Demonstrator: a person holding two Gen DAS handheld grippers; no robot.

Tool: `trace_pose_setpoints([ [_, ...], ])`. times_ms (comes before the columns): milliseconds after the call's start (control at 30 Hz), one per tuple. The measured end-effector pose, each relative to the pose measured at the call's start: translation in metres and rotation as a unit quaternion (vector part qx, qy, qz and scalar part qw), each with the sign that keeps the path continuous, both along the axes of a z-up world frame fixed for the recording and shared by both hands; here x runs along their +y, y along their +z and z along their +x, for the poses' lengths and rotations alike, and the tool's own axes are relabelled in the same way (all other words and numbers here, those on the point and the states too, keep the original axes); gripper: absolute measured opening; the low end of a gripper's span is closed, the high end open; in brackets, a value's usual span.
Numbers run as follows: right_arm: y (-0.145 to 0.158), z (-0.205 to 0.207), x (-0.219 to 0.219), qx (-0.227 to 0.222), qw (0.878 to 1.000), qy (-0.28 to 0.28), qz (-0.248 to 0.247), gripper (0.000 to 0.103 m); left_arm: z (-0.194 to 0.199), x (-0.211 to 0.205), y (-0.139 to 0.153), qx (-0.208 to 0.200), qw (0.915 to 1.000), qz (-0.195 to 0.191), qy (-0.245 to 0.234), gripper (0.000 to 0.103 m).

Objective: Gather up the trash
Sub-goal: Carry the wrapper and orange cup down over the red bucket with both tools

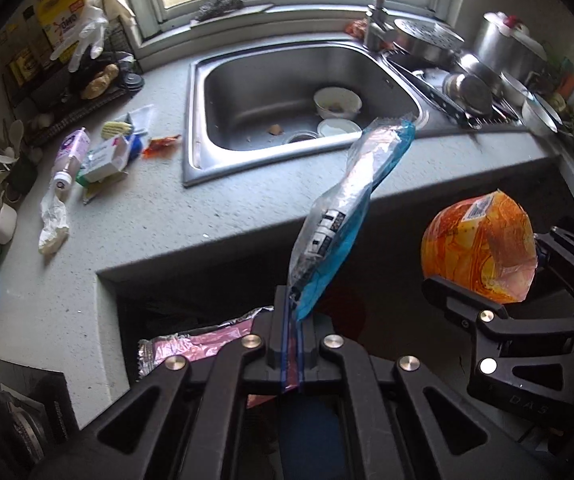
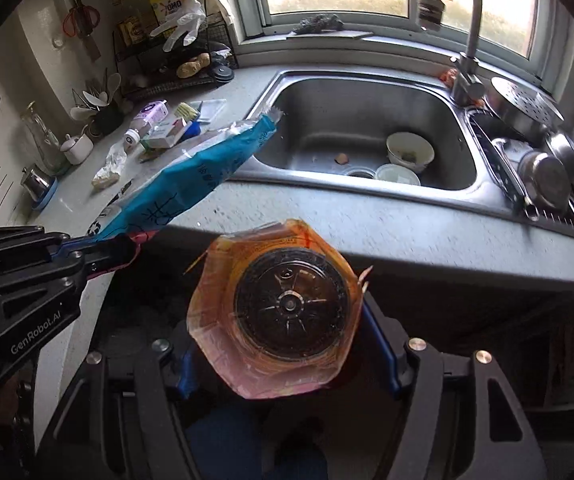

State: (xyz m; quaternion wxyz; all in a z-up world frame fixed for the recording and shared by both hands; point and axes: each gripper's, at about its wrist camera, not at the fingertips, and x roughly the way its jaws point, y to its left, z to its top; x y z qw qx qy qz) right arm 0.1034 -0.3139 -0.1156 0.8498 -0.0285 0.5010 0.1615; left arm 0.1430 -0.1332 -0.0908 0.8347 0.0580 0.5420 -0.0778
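Left tongs (image 1: pixel 291 344) were clamped tight on the lower end of a blue-and-clear wrapper (image 1: pixel 343 208); the wrapper stuck up and forward from the tips, leaning over the counter (image 1: pixel 223 216) edge toward the sink (image 1: pixel 271 80). Right tongs (image 2: pixel 287 364) gripped an orange packet (image 2: pixel 275 308) from both sides, half-spread, with the packet's open mouth facing the camera. Both pieces were held in the air, in front of the counter. Farther back: more litter (image 1: pixel 103 156) left of the sink, two bowls (image 1: pixel 337 102) inside it.
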Motion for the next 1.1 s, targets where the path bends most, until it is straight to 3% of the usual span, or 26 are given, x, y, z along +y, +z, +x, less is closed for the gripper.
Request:
trace_pose_setpoints([
  [300,-0.087,-0.028,-0.047,0.065,0.996,-0.051,-0.015,0.065,-0.006,-0.046,-0.109,0.088,0.9948,0.000,-0.052,0.002],
  [567,-0.178,-0.012,-0.049,0.100,0.993,-0.064,-0.025,0.065,0.010,-0.065,-0.220,0.148,0.9859,0.000,-0.078,0.002],
  [667,-0.226,0.000,-0.048,0.105,0.992,-0.065,-0.030,0.065,0.019,-0.070,-0.272,0.163,0.9830,0.003,-0.086,0.002],
  [767,-0.266,0.006,-0.043,0.079,0.994,-0.056,-0.057,0.065,0.032,-0.076,-0.325,0.174,0.9816,0.007,-0.078,0.002],
  [833,-0.297,0.011,-0.045,0.087,0.994,-0.056,-0.045,0.065,0.038,-0.081,-0.354,0.180,0.9804,0.009,-0.079,0.002],
  [1100,-0.385,0.021,-0.046,0.112,0.990,-0.074,-0.042,0.065,0.059,-0.093,-0.447,0.203,0.9748,0.023,-0.090,0.002],
])
